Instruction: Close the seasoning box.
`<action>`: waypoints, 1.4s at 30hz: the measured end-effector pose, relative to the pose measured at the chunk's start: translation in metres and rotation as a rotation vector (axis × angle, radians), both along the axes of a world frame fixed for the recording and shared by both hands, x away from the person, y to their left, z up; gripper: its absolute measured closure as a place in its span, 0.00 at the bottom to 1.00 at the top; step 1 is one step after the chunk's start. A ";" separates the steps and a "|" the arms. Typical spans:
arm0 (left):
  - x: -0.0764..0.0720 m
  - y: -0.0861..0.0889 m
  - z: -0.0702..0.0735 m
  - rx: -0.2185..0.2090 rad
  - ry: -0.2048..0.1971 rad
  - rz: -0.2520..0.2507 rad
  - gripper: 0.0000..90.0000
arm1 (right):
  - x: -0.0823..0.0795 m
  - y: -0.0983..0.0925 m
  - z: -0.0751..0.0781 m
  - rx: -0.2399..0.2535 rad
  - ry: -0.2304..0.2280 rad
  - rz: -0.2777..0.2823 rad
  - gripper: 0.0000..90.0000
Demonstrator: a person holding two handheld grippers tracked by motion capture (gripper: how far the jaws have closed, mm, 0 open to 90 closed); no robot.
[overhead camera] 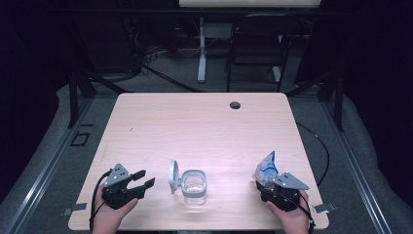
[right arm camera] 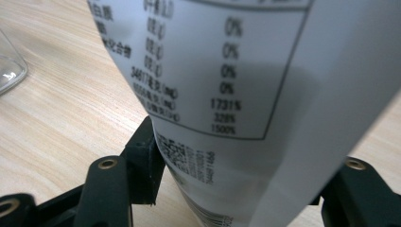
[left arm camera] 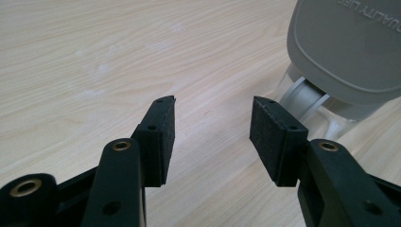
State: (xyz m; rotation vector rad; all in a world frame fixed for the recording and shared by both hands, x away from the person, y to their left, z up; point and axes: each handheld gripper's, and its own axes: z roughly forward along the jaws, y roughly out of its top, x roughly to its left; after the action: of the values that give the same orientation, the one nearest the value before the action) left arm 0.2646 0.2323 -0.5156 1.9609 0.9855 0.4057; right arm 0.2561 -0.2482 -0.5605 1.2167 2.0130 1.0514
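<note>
Pale wooden surface [overhead camera: 204, 122] carries a clear square glass jar [overhead camera: 195, 186] with its grey hinged lid [overhead camera: 173, 177] flipped up, near the front edge. Toward the front left corner, the left gripper [overhead camera: 144, 179] gapes wide and empty just beside that lid. Toward the front right corner, the right gripper [overhead camera: 263, 178] clamps a blue-and-white printed pouch [overhead camera: 267, 166], held upright.
</note>
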 end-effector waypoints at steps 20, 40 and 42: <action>-0.001 0.004 0.002 -0.010 -0.004 0.013 0.57 | -0.002 0.020 0.015 -0.077 -0.034 0.052 0.44; -0.006 0.015 0.002 -0.011 -0.004 0.041 0.57 | 0.017 0.065 0.018 -0.172 -0.023 0.160 0.44; -0.007 0.017 0.001 -0.013 -0.005 0.042 0.57 | 0.020 0.069 0.019 -0.183 -0.021 0.172 0.44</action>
State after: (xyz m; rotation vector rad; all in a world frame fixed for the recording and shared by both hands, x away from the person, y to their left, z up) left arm 0.2572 0.2488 -0.5144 1.9295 1.0246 0.4265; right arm 0.2757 -0.1792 -0.5412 0.9480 2.1748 0.9303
